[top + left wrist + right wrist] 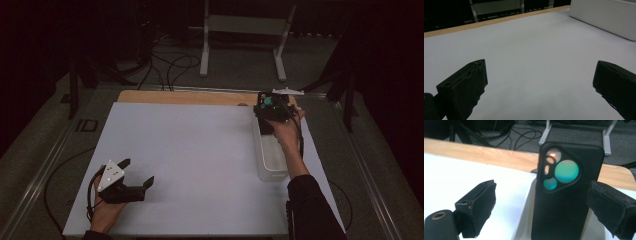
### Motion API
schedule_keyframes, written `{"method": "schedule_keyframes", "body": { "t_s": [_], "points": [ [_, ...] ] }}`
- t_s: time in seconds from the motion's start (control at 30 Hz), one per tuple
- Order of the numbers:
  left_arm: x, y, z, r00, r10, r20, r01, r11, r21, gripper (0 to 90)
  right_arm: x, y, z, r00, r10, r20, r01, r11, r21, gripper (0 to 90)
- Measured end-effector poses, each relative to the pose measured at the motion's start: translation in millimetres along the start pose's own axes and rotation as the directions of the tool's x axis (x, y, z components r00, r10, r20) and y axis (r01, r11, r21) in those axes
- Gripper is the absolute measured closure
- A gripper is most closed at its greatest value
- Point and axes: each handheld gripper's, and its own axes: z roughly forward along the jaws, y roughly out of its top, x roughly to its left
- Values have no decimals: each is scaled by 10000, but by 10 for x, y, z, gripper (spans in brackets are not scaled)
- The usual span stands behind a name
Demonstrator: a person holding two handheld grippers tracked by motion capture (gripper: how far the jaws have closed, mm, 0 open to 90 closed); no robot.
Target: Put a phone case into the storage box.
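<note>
Right gripper view: a black phone case [566, 192] stands upright between the jaws of the right gripper [544, 207], its camera cut-out with green-tinted openings at the top; the right jaw lies against its edge, the left jaw stands apart, so the jaws are open and the case is not clamped. What keeps it upright cannot be told. High view places the same right gripper [272, 112] at the far right of the white table [190, 165], over the far end of a clear plastic bin [270, 160]; the bin's near part appears empty. Judged by appearance, the case is light, thin-walled, somewhat flexible and smooth; it should be taken across its long side edges, below the cut-out, with moderate squeeze. The left gripper [134, 175] rests near left, jaws wide open, holding nothing.
</note>
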Motion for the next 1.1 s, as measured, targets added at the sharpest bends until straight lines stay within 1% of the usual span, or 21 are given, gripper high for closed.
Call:
{"method": "schedule_keyframes", "body": {
  "t_s": [0.03, 0.07, 0.1, 0.13, 0.2, 0.23, 0.27, 0.33, 0.37, 0.43, 0.5, 0.57, 0.6, 0.63, 0.73, 0.77, 0.87, 0.9, 0.97, 1.0, 1.1],
  "points": [
    [1, 0, -1, 10000, -3, -1, 3, 10000, -8, 0, 23, -11, -18, 9998, -179, -7, 179, 9998, 30, 88],
    [1, 0, -1, 10000, -3, -1, 3, 10000, -8, 0, 23, -11, -18, 9998, -179, -7, 179, 9998, 30, 88],
    [2, 1, -1, 10000, 1, 0, -1, 10000, -2, 0, 74, -41, -74, 9984, -554, -130, 554, 9985, -14, 88],
    [1, 0, 0, 10000, 2, -14, -2, 10000, -1, 0, 74, -41, -74, 9984, -554, -130, 554, 9985, -14, 88],
    [-1, 2, -1, 10000, 12, -19, -12, 10000, -22, 0, 113, -64, -131, 9975, -649, -282, 647, 9979, -82, 88],
    [-2, 2, -2, 10000, 10, -24, -10, 10000, -28, 0, 152, -98, -193, 9969, -614, -500, 604, 9980, -205, 88],
    [-1, 2, -2, 10000, -2, -22, 2, 10000, -29, 0, 177, -116, -226, 9960, -677, -581, 665, 9976, -215, 88],
    [-1, 3, -2, 10000, -1, -26, 1, 10000, -13, 0, 227, -150, -294, 9947, -804, -641, 785, 9964, -315, 88],
    [1, 3, -1, 10000, -4, -23, 4, 10000, -4, 0, 227, -150, -294, 9947, -804, -641, 785, 9964, -315, 88],
    [0, 4, 0, 10000, 5, -27, -5, 10000, 2, 0, 266, -178, -366, 9928, -897, -789, 864, 9953, -436, 88],
    [-4, 5, 2, 10000, 7, -25, -7, 10000, -1, 0, 322, -218, -474, 9905, -938, -1008, 879, 9942, -619, 88],
    [-4, 7, 1, 10000, 18, -22, -18, 10000, 10, 0, 340, -230, -510, 9898, -914, -1091, 840, 9940, -704, 88],
    [-4, 7, 0, 10000, 12, -17, -12, 10000, -3, 0, 353, -244, -546, 9883, -971, -1173, 885, 9931, -769, 88],
    [-3, 8, 0, 10000, 2, -16, -2, 10000, -2, 0, 389, -281, -624, 9861, -1022, -1310, 903, 9915, -938, 88],
    [0, 10, -1, 10000, -19, 10, 19, 10000, 10, 0, 418, -332, -719, 9817, -1046, -1589, 886, 9905, -1050, 88],
    [2, 11, -1, 10000, -47, 25, 47, 10000, 15, 0, 418, -332, -719, 9817, -1046, -1589, 886, 9905, -1050, 88],
    [11, 19, -9, 9999, -151, 68, 151, 9999, -29, 0, 439, -398, -801, 9786, -1078, -1755, 877, 9891, -1186, 88],
    [14, 22, -13, 9998, -169, 65, 170, 9998, -40, 0, 449, -452, -861, 9767, -1067, -1860, 839, 9884, -1263, 88],
    [19, 26, -16, 9998, -208, 73, 208, 9998, -63, 0, 451, -472, -879, 9759, -1045, -1918, 798, 9880, -1320, 88],
    [23, 31, -21, 9997, -226, 64, 227, 9997, -66, 0, 463, -536, -934, 9736, -1032, -2037, 753, 9872, -1403, 88],
    [26, 36, -23, 9997, -228, 61, 229, 9997, -84, 0, 473, -591, -974, 9717, -1021, -2131, 718, 9867, -1455, 88]
  ]
}}
